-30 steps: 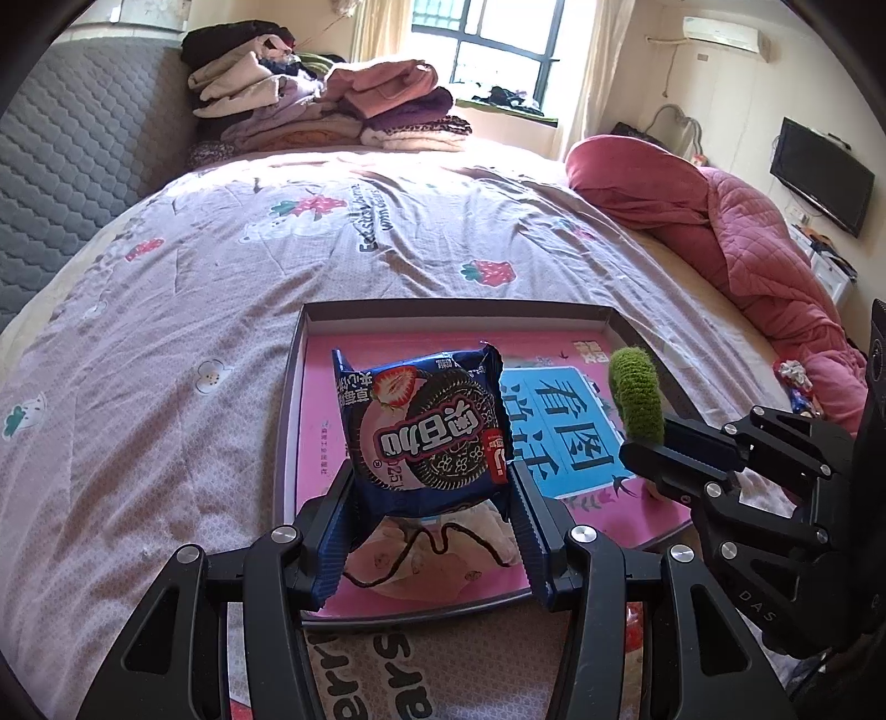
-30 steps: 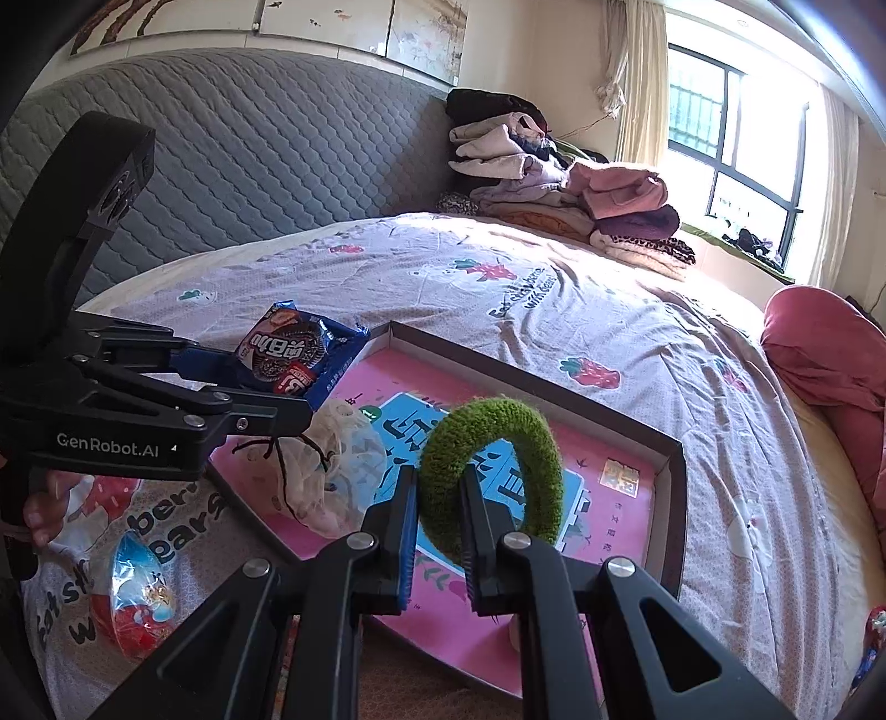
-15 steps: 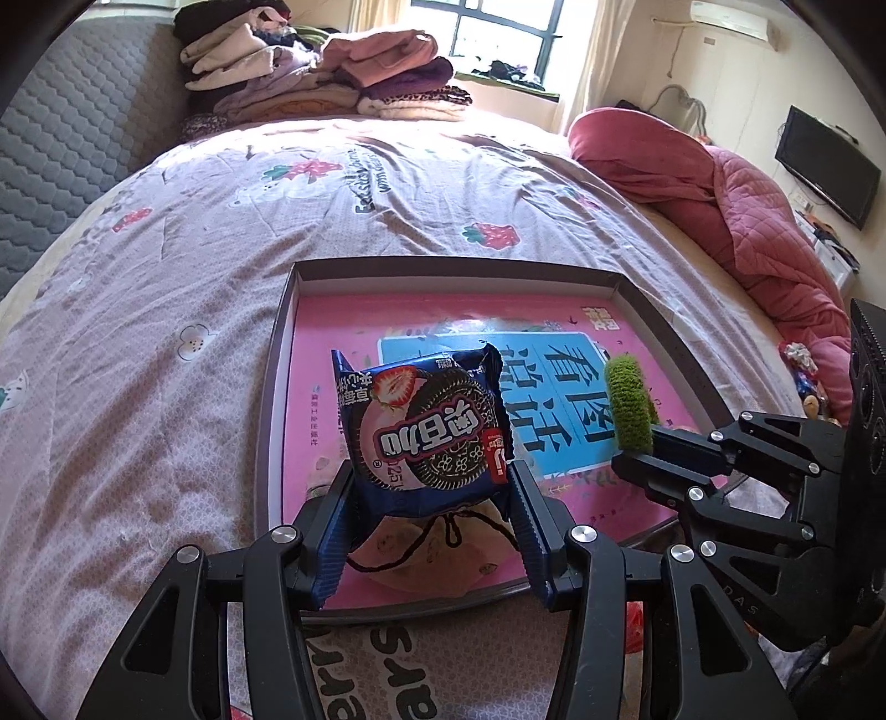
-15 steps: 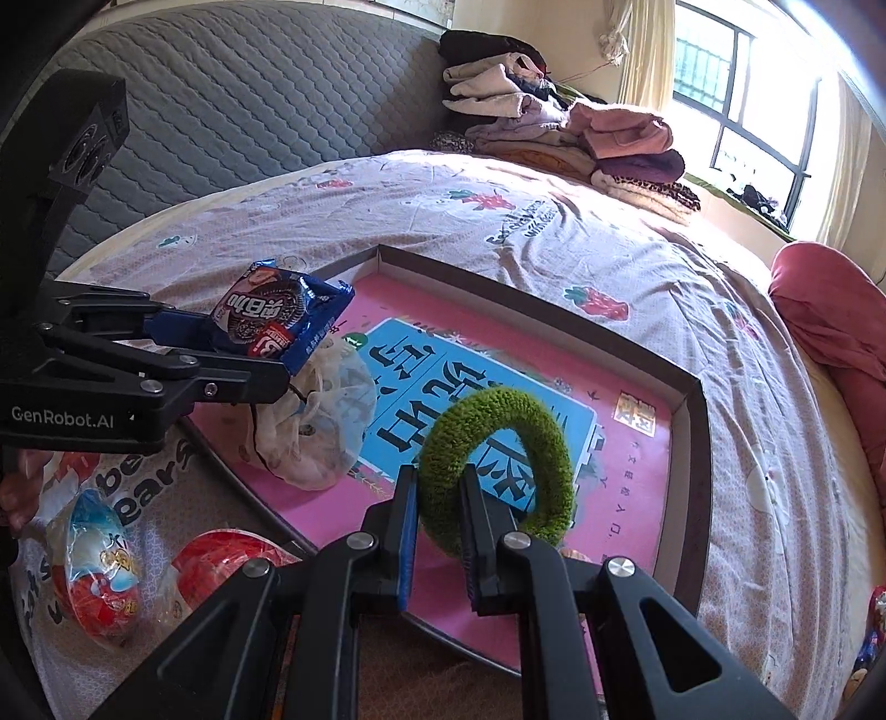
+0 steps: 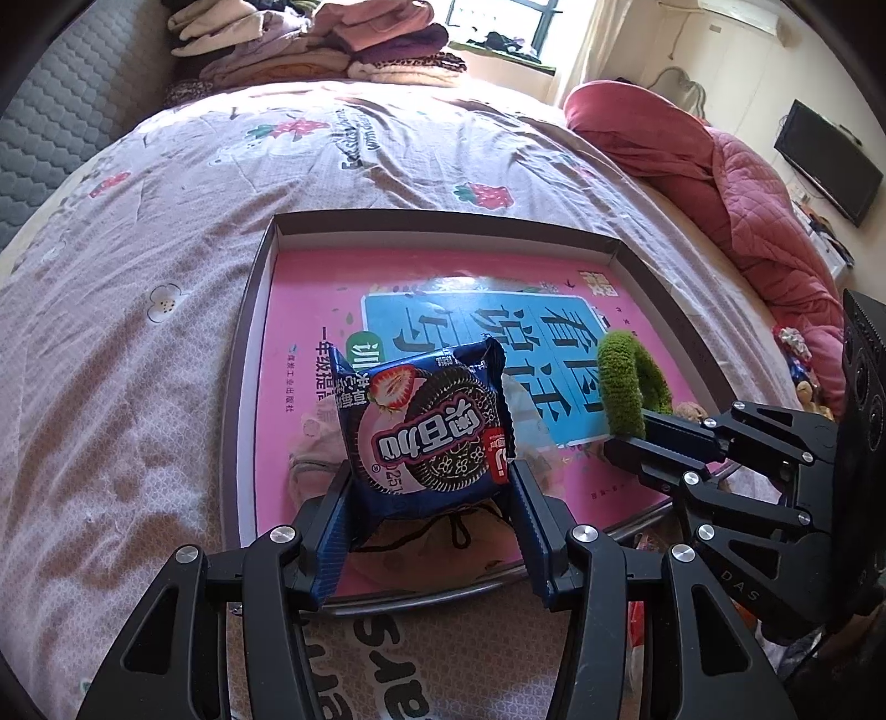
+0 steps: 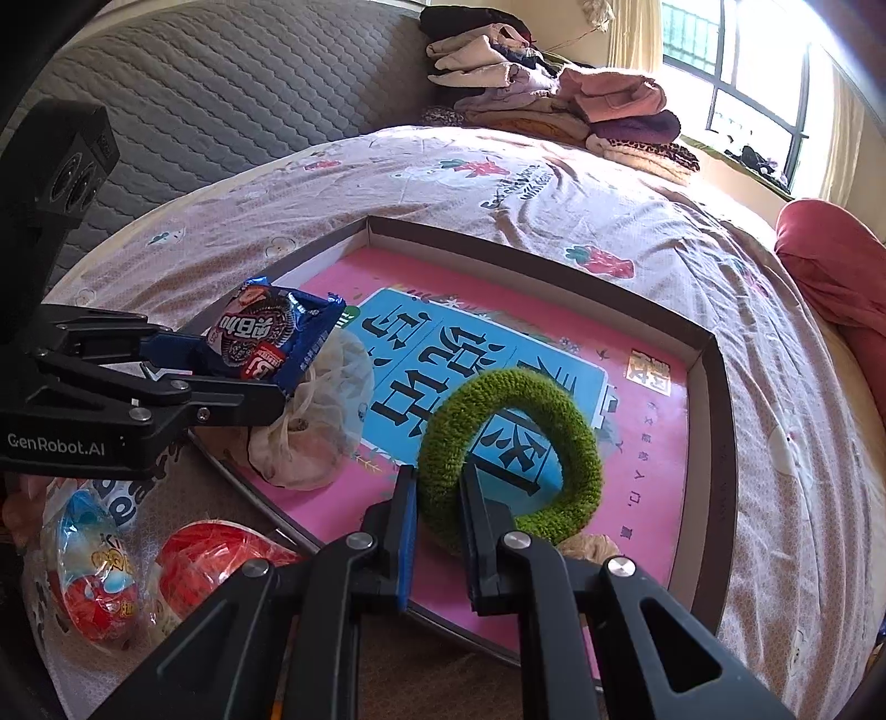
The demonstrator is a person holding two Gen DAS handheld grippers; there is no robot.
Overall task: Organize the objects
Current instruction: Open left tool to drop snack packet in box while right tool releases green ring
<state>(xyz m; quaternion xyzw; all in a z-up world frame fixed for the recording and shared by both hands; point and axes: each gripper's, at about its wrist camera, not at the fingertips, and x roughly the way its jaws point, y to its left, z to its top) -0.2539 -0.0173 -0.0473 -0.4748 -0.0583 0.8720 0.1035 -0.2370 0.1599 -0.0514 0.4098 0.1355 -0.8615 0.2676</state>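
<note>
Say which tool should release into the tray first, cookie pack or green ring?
Right, probably. The right tool holds the green ring low over bare tray floor; the left tool's cookie pack hangs over a mesh pouch already inside.

"GenRobot.AI" stands on the left gripper point(image 6: 243, 382); "DAS" on the right gripper point(image 5: 623, 440).

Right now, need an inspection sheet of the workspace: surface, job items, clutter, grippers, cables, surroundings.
Surface: bed with a printed sheet; shallow box on it.
Job's things: cookie packet and green ring held over the box; drawstring pouch inside.
Clutter: wrapped snacks outside the box.
Grippers: left gripper shut on the packet; right gripper shut on the ring.
Cables: nothing seen.
Surroundings: folded clothes, pink quilt, window, wall TV.
</note>
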